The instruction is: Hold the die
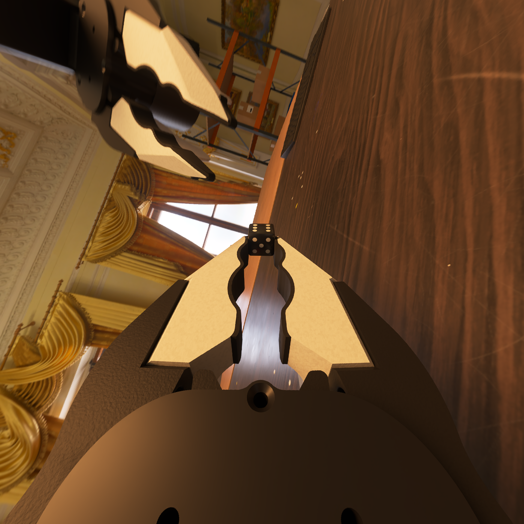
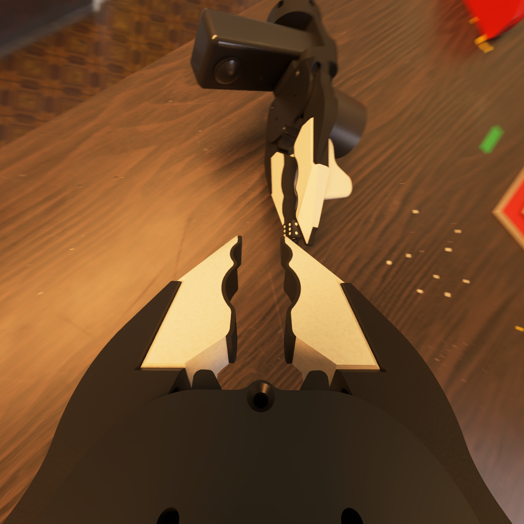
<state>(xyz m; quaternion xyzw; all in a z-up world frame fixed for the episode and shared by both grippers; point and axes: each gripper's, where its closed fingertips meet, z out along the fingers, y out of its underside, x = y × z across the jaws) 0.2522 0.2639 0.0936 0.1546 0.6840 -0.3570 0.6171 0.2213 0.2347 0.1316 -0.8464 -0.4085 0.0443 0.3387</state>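
Note:
A small black die [image 1: 261, 246] with white pips sits between the tips of my left gripper [image 1: 261, 239], which is shut on it close to the wooden table [image 1: 397, 255]. In the right wrist view the die [image 2: 291, 228] shows pinched at the tips of the left gripper [image 2: 296, 234], just beyond my right gripper [image 2: 261, 239]. My right gripper is open and empty, its right fingertip [image 2: 283, 243] very near the die. In the left wrist view the right gripper [image 1: 222, 150] hangs open at upper left, away from the tabletop.
A red box [image 2: 493, 17], a red framed piece [image 2: 513, 209] and a green chip [image 2: 491, 139] lie at the right of the table [image 2: 127, 226], with small pale specks. A dark mat [image 1: 303, 85] lies farther along the table. A shelf rack [image 1: 255, 93] and curtains stand beyond.

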